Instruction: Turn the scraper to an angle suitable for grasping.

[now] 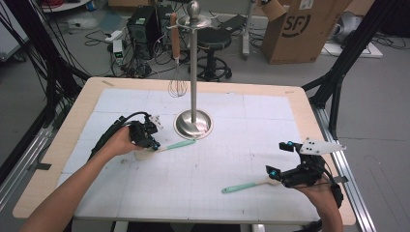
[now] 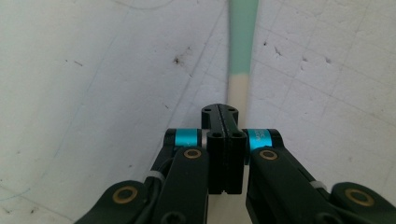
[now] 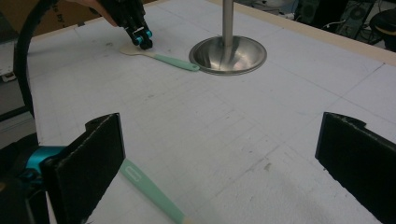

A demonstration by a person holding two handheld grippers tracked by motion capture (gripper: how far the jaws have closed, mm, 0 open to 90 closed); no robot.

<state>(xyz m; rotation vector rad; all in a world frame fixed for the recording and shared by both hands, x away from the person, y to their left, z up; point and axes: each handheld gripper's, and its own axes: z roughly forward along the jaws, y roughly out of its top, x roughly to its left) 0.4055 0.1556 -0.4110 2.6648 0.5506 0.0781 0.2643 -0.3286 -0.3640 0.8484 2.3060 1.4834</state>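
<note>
High view: the left gripper (image 1: 153,143) bears down on a spatula (image 1: 167,146) that lies flat on the white mat (image 1: 241,140), just in front of the round base of the steel stand (image 1: 194,123). The spatula's mint-green handle points toward that base and its tip nearly touches the rim; its cream blade end sits under the gripper. In the left gripper view the two black jaws are pressed together, and the cream neck of the spatula (image 2: 238,88) comes out from directly beneath their tips and runs straight ahead into the green handle. Whether the jaws pinch the spatula or only rest on it I cannot tell.

The right gripper (image 1: 280,162) hovers well away from the stand, toward the near right corner of the mat, with its jaws wide apart and nothing between them. A second spatula (image 1: 244,186) lies there; in the right gripper view its green handle (image 3: 149,189) passes just inside the left jaw, close by but not gripped. A whisk (image 1: 177,72) hangs from the stand's top.
</note>
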